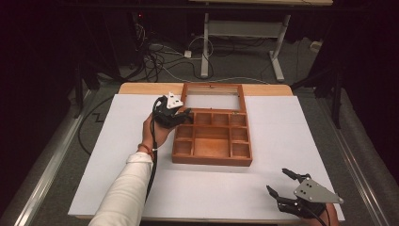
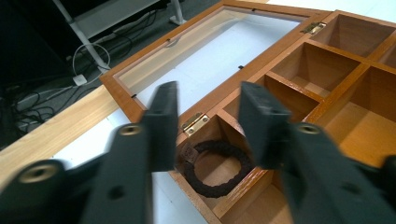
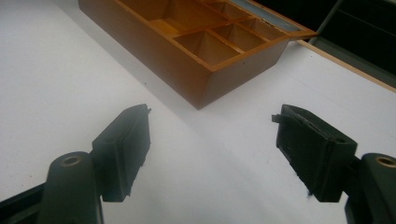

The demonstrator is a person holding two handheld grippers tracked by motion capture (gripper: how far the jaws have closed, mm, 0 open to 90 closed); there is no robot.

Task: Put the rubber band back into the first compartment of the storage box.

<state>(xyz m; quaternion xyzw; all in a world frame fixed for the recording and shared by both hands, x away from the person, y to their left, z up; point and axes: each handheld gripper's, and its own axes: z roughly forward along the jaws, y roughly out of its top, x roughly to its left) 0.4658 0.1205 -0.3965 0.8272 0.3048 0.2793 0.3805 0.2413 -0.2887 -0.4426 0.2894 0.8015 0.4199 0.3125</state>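
wooden box (image 1: pixel 212 139), white table (image 1: pixel 282 188), dark room

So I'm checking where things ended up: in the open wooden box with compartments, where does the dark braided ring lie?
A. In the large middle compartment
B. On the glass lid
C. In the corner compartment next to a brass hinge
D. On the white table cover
C: in the left gripper view the dark braided ring lies flat in the corner compartment of the wooden box, right beside a brass hinge, below the left gripper and its parted jaws.
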